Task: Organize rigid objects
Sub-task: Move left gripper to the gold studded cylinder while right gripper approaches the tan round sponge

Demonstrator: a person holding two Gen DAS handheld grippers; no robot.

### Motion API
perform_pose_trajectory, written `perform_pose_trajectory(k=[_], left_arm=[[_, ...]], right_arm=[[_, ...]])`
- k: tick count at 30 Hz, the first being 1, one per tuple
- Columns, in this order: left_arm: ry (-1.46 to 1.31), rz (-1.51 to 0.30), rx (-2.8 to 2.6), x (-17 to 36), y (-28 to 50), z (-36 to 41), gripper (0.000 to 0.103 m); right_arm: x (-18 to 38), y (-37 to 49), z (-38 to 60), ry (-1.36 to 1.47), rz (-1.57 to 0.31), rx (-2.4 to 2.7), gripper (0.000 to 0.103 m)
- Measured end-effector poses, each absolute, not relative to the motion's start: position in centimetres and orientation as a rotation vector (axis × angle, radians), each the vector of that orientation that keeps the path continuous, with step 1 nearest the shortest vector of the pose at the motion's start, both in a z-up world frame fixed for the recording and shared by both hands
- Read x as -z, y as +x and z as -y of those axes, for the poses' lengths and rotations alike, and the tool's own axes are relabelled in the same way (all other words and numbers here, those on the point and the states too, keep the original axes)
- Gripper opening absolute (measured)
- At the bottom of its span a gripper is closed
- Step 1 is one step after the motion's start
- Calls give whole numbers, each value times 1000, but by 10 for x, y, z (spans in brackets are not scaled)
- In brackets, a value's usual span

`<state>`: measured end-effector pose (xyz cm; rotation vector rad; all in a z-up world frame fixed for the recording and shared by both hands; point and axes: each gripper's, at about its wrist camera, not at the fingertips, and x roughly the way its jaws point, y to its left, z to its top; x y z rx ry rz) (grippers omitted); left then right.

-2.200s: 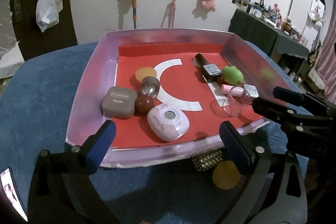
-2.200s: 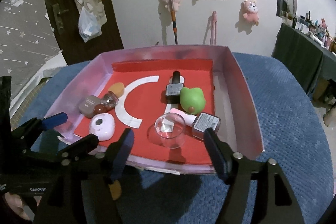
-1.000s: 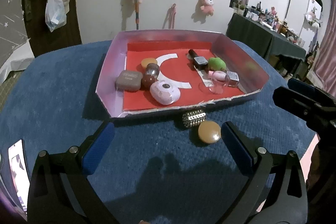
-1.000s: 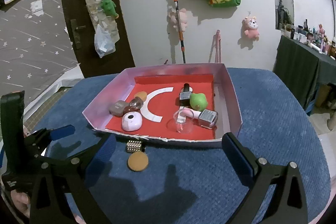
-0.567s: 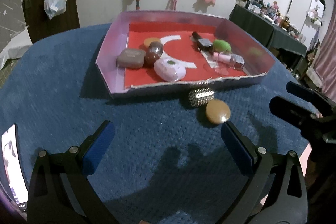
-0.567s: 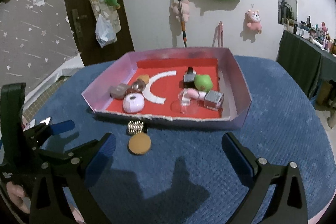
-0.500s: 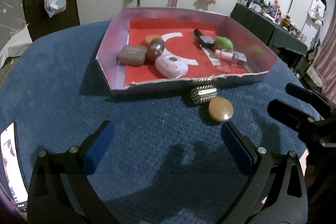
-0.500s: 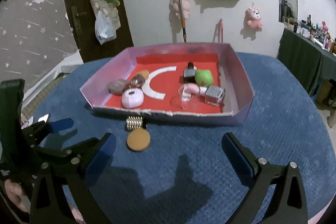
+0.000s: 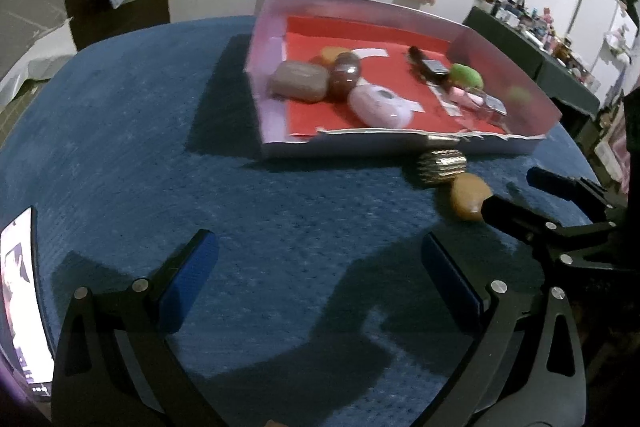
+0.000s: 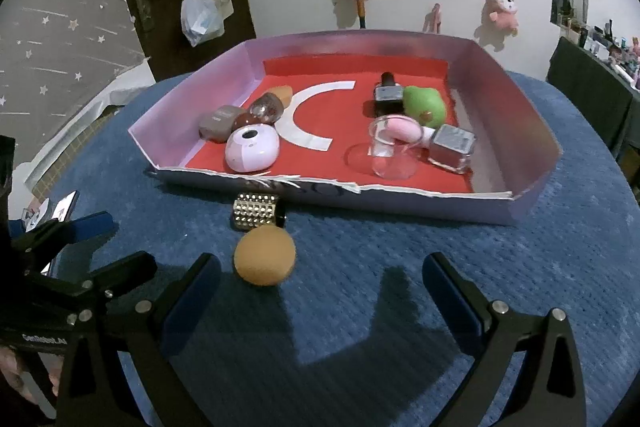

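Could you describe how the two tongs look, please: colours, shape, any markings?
Both the left tongs and the right tongs have black plastic frames with triangular cut-outs and silver screw heads. Their fingers carry blue textured pads. Small white lettering marks the left tongs' body, seen from the right wrist.

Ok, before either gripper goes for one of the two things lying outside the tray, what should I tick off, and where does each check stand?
1. Right gripper open and empty: ok.
2. Left gripper open and empty: ok.
3. Brown round disc free on the blue cloth, outside the tray: ok.
4. Disc centred between the right fingers: not ok, it sits toward the left one.
5. Studded gold cylinder apart from the disc: cannot tell, they look nearly touching.
6. Free red floor in the tray for a drop: ok.
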<state>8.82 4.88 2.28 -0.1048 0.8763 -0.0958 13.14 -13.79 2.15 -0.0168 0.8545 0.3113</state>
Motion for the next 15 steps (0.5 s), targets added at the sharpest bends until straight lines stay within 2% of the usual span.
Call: perform_pose_trajectory(k=[8,12,15], left_arm=[[-123,-873,83,-23,93,-56,103],[-126,-876,96,-24,97,-51,103],[-125,-880,110,-23,101,-45,103]], right_arm=[[-8,144,114,-59,-895,-320,103],[-5,147,118,-59,-909,-284,97],[-7,147,130,-52,-906,-253,96]])
